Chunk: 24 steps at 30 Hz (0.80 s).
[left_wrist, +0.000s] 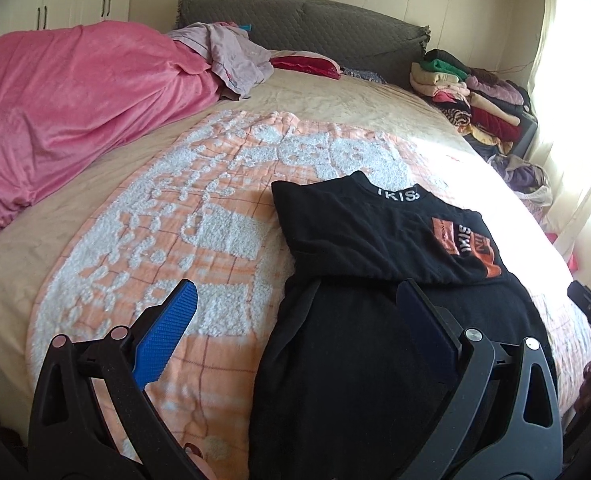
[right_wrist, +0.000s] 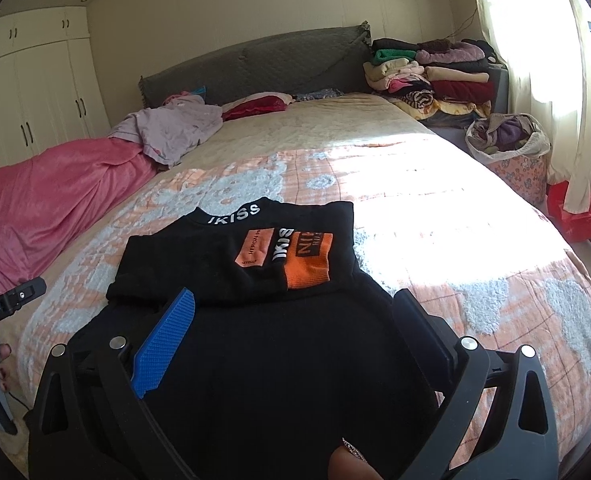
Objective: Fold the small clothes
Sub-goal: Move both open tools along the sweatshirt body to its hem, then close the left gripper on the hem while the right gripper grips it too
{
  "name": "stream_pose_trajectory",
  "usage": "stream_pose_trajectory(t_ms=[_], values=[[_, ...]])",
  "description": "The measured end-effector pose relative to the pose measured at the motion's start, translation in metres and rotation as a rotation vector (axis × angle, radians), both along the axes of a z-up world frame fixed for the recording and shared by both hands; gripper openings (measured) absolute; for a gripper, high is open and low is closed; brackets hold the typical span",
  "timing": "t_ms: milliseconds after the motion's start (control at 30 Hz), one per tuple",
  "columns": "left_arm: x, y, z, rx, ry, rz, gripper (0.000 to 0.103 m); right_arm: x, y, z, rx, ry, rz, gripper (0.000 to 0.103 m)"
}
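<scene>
Black top [right_wrist: 255, 320] flat on bed [right_wrist: 435, 208], upper part doubled back so print faces up: mid-fold. Left tongs [left_wrist: 295, 312] spread wide over its left edge; right tongs [right_wrist: 295, 312] spread above hem, gripping nothing, likely poised for next fold.

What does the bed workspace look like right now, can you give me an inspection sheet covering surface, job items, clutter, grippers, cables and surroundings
Surface: bed spread with an orange and white blanket, sunlit on the window side.
Job's things: black shirt lying flat on the blanket, side parts folded in over the orange print.
Clutter: pink blanket heaped along one side, lilac garment on it, red pillow by the headboard.
Grippers: left gripper open above the shirt's left edge; right gripper open over the shirt's lower half; neither holds anything.
Cables: nothing clearly seen.
Surroundings: stacked clothes beside the headboard, laundry basket, wardrobe, curtained window.
</scene>
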<state>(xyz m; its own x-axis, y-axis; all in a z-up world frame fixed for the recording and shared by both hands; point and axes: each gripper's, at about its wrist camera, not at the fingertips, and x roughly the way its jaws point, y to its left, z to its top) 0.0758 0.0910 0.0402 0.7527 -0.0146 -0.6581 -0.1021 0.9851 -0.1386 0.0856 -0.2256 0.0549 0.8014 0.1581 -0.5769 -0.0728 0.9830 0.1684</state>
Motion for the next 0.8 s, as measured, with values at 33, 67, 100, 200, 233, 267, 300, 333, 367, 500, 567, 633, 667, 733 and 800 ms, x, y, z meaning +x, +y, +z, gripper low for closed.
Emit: stream_pose_trajectory(t_ms=[33, 67, 100, 200, 233, 267, 300, 333, 367, 500, 567, 633, 667, 733, 800], values=[[-0.003, 0.001, 0.000, 0.000, -0.001, -0.002, 0.093, -0.001, -0.001, 0.000, 0.001, -0.001, -0.001, 0.099], [-0.005, 0.001, 0.001, -0.003, 0.001, -0.003, 0.093, -0.002, -0.002, 0.001, 0.000, -0.002, -0.003, 0.099], [-0.007, 0.002, 0.001, -0.006, 0.004, -0.004, 0.093, -0.004, -0.002, 0.001, -0.001, -0.004, -0.003, 0.099], [-0.013, 0.005, 0.001, -0.011, 0.012, -0.008, 0.094, -0.009, -0.004, 0.004, -0.002, -0.010, -0.004, 0.099], [-0.015, 0.005, 0.000, -0.012, 0.015, -0.007, 0.093, -0.011, -0.005, 0.005, -0.002, -0.015, -0.004, 0.099], [-0.017, 0.006, 0.000, -0.010, 0.019, -0.006, 0.093, -0.012, -0.006, 0.006, -0.001, -0.016, -0.003, 0.099], [-0.019, 0.006, -0.001, -0.007, 0.024, -0.005, 0.093, -0.013, -0.007, 0.007, 0.000, -0.017, -0.003, 0.099], [-0.021, 0.007, -0.002, -0.002, 0.027, -0.003, 0.094, -0.015, -0.009, 0.007, 0.000, -0.019, -0.003, 0.099], [-0.023, 0.008, -0.003, 0.006, 0.032, -0.001, 0.093, -0.016, -0.009, 0.008, 0.000, -0.020, -0.004, 0.099], [-0.029, 0.012, -0.008, 0.022, 0.056, 0.011, 0.093, -0.023, -0.014, 0.008, -0.005, -0.017, -0.009, 0.099], [-0.030, 0.013, -0.011, 0.026, 0.069, 0.014, 0.094, -0.026, -0.017, 0.007, -0.005, -0.013, -0.012, 0.099], [-0.031, 0.013, -0.013, 0.033, 0.080, 0.011, 0.093, -0.028, -0.020, 0.006, -0.009, -0.008, -0.012, 0.099], [-0.032, 0.013, -0.014, 0.035, 0.085, 0.009, 0.093, -0.030, -0.021, 0.005, -0.012, -0.006, -0.012, 0.099], [-0.033, 0.012, -0.018, 0.039, 0.101, 0.005, 0.093, -0.032, -0.023, 0.002, -0.018, 0.003, -0.011, 0.099], [-0.033, 0.013, -0.022, 0.039, 0.119, 0.005, 0.093, -0.034, -0.025, -0.002, -0.027, 0.016, -0.011, 0.099]])
